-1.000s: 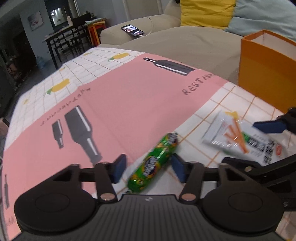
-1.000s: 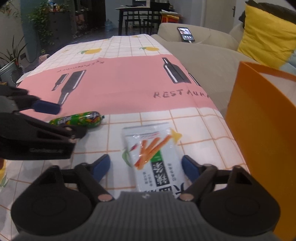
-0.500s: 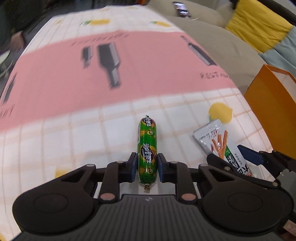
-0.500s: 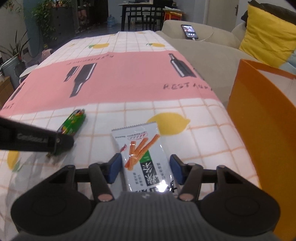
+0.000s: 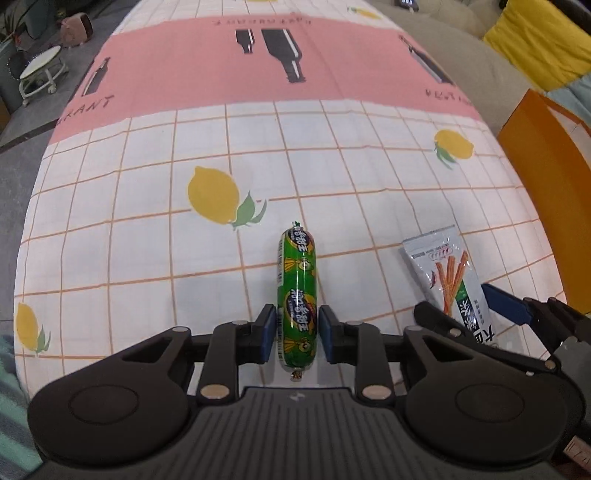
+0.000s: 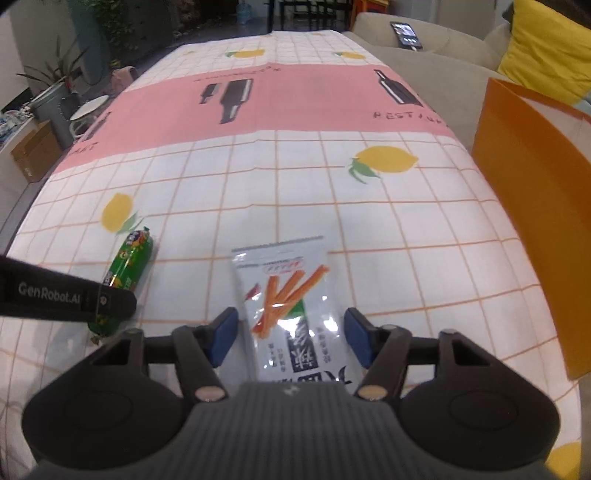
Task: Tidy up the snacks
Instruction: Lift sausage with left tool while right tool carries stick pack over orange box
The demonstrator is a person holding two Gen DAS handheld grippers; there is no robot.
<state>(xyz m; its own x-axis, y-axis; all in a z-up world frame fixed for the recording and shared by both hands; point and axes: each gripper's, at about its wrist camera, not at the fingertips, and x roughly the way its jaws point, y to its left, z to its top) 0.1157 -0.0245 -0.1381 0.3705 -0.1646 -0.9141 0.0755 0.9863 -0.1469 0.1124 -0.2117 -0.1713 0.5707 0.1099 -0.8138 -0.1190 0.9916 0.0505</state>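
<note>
A green sausage snack (image 5: 297, 288) lies lengthwise between the blue pads of my left gripper (image 5: 297, 334), which is shut on its near half above the tablecloth. It also shows in the right wrist view (image 6: 129, 266). A silver snack packet with orange sticks (image 6: 291, 306) lies between the pads of my right gripper (image 6: 290, 339), which is open around it with gaps on both sides. The packet also shows in the left wrist view (image 5: 448, 280). An orange paper bag (image 6: 532, 192) stands open at the right.
The table carries a pink and white checked cloth with lemons (image 5: 218, 199). A beige sofa (image 6: 436, 62) with a phone (image 6: 406, 33) and yellow cushion (image 6: 546, 48) lies behind. A small white stool (image 5: 37, 70) stands on the floor at left.
My left gripper closed on the green sausage and lifted back toward the table's near end. My right gripper stays open around the packet, wider than half a second ago.
</note>
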